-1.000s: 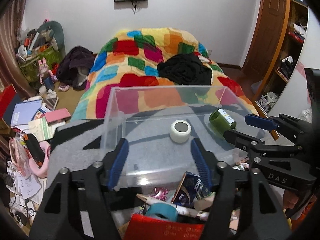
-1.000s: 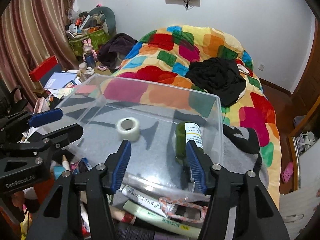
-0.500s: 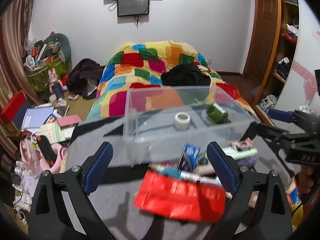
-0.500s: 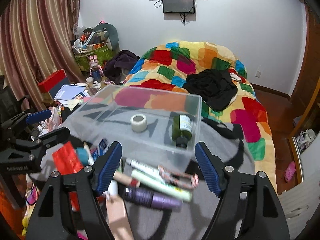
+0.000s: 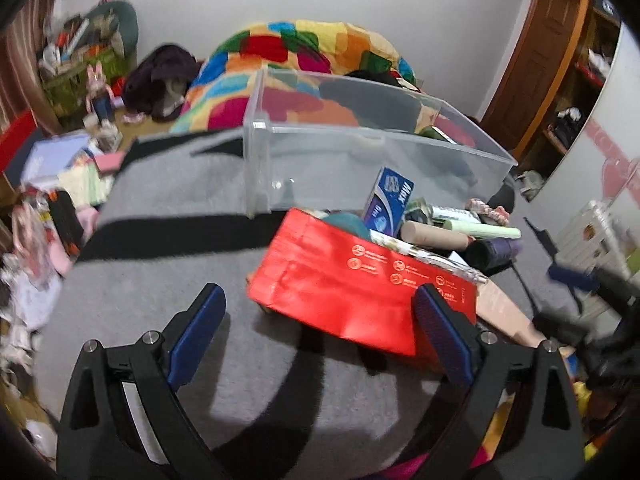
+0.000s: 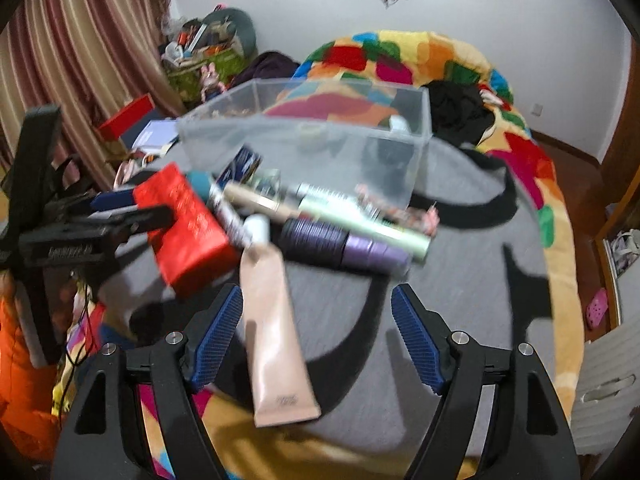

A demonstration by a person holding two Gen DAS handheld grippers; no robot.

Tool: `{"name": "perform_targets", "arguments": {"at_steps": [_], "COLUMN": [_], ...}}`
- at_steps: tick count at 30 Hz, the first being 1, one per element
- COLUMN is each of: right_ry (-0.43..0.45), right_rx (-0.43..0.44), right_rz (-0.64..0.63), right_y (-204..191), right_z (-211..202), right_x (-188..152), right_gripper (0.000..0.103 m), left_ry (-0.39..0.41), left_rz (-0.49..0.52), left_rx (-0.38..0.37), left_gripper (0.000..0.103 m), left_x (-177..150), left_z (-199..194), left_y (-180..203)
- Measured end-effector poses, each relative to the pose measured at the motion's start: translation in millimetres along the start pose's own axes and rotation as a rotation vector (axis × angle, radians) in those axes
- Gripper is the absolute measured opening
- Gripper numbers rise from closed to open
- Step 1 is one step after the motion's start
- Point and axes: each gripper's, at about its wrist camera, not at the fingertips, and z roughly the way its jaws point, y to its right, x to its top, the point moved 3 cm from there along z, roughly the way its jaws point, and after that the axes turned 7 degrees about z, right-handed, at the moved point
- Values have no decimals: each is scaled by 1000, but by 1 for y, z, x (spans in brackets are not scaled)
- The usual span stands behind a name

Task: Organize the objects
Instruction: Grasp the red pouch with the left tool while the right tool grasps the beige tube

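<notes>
A clear plastic bin (image 5: 360,160) (image 6: 320,140) stands on a grey cloth (image 5: 168,248). A pile lies in front of it: a red box (image 5: 360,292) (image 6: 188,228), a blue box (image 5: 388,200), a pink tube (image 6: 272,328), a purple bottle (image 6: 344,244), a pale green tube (image 6: 376,224) and a beige tube (image 5: 432,234). My left gripper (image 5: 316,332) is open and empty, just before the red box. My right gripper (image 6: 316,332) is open and empty, with the pink tube between its fingers near the left pad.
Behind the bin is a bed with a bright patchwork quilt (image 6: 400,56) and dark clothes (image 6: 460,108). Books and clutter lie on the floor at left (image 5: 60,160). A striped curtain (image 6: 80,60) hangs at left. A wooden door (image 5: 540,40) is at right.
Both grippers have drawn back from the bin and dropped toward the pile. Both have opened wider. The green bottle lies in the bin, let go by the right gripper.
</notes>
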Motion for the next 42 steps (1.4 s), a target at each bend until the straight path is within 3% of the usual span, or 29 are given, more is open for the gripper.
{"name": "perform_targets", "arguments": {"at_steps": [3, 9, 14, 20, 25, 29, 35, 42], "right_ry": [-31, -27, -14, -16, -4, 33, 46, 14], "right_rx": [-8, -26, -27, -41, -43, -35, 4, 31], "right_rz": [-2, -4, -23, -30, -86, -128, -123, -142], "right_y": [-2, 0, 2, 13, 9, -2, -17, -26], "right_z": [10, 12, 6, -5, -14, -14, -3, 12], "right_x": [-11, -21, -21, -25, -21, -11, 17, 25], "right_gripper": [74, 71, 41, 35, 36, 50, 49, 49], "left_ry": [2, 37, 6, 1, -52, -47, -25, 23], "left_rz": [-30, 4, 34, 52, 69, 101, 125, 71], "left_rx": [-34, -54, -71, -58, -84, -67, -77, -133], "left_gripper": [96, 96, 96, 96, 96, 97, 97, 96], "left_x": [-4, -13, -23, -30, -41, -43, -33, -21], "left_z": [-1, -18, -20, -28, -18, -15, -4, -5], "left_y": [3, 17, 25, 33, 51, 61, 68, 58]}}
